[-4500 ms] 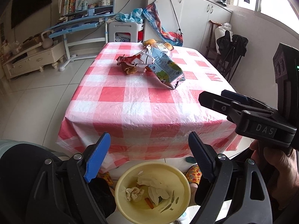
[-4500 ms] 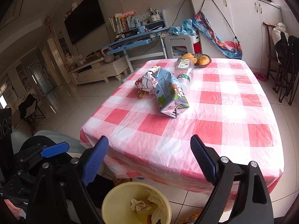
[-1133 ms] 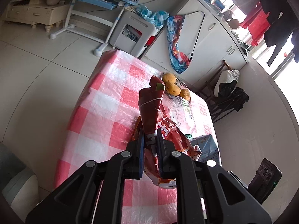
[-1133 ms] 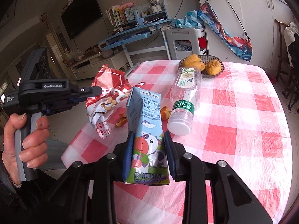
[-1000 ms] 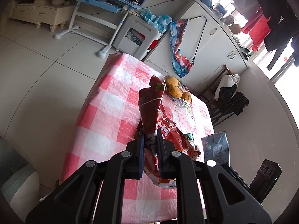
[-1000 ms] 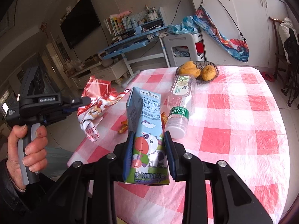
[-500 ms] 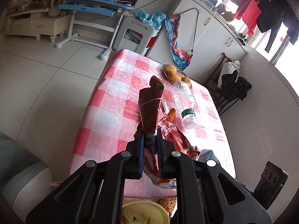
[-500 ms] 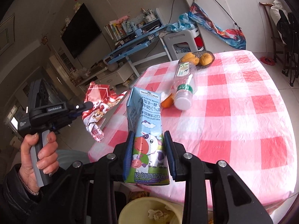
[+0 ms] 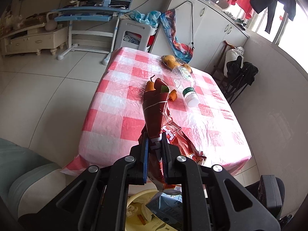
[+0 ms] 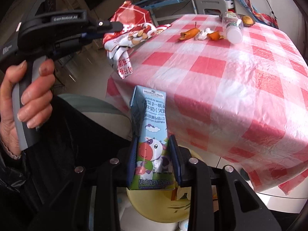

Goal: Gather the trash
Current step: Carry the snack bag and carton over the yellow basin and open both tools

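Note:
My left gripper (image 9: 154, 146) is shut on a red snack wrapper (image 9: 155, 113) and holds it in the air off the table's near edge; the wrapper also shows in the right wrist view (image 10: 130, 32). My right gripper (image 10: 154, 154) is shut on a blue milk carton (image 10: 152, 134) and holds it above the yellow trash bowl (image 10: 163, 213) on the floor. In the left wrist view the carton (image 9: 165, 206) hangs over the bowl (image 9: 134, 202). Orange peels (image 10: 200, 33) and an empty plastic bottle (image 10: 233, 27) lie on the checked table (image 10: 240, 88).
A basket of fruit (image 9: 173, 62) stands at the table's far end. A grey seat (image 9: 23, 175) is at the left of the bowl. A folded chair (image 9: 238, 77) stands at the right of the table. A white stool (image 9: 134, 34) and a desk (image 9: 88, 17) stand beyond.
Both grippers have drawn back from the table with their loads. The carton has come down over the yellow bowl, and the wrapper now hangs past the table's edge.

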### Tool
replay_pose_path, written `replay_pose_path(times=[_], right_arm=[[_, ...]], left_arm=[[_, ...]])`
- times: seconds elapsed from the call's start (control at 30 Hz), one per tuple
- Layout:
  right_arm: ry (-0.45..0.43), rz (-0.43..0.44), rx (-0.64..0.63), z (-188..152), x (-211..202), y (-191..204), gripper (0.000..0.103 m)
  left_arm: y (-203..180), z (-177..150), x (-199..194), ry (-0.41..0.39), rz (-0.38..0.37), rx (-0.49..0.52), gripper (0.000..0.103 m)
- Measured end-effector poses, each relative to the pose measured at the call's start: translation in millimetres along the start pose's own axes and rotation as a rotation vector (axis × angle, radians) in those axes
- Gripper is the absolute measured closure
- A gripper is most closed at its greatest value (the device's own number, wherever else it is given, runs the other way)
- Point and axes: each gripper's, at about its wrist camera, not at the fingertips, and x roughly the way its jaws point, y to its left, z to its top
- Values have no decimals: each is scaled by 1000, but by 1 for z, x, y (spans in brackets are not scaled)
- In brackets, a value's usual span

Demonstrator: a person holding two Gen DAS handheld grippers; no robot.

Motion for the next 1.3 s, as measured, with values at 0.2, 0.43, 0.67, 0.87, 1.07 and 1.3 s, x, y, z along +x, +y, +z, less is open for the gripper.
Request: replay_pose_path(times=[0.2, 0.43, 0.67, 0.87, 1.07, 1.3], right_arm=[[115, -6, -20, -16, 20, 8, 69], [73, -37, -14, -18, 14, 7, 53], [-28, -50, 35, -11, -2, -1, 49], [-138, -67, 65, -3, -26, -6, 43], [-193, -73, 108, 0, -37, -14, 36], [-258, -68, 164, 3, -47, -22, 36]], left_arm=[[-10, -12, -6, -1, 17, 45, 92], [-17, -19, -10, -4, 27, 75, 92], [-27, -26, -14, -3, 44, 118, 92], [-36, -36, -15, 11, 55, 154, 92], [-45, -50, -14, 37, 61, 192, 92], [-59, -75, -4, 134, 55, 250, 91]])
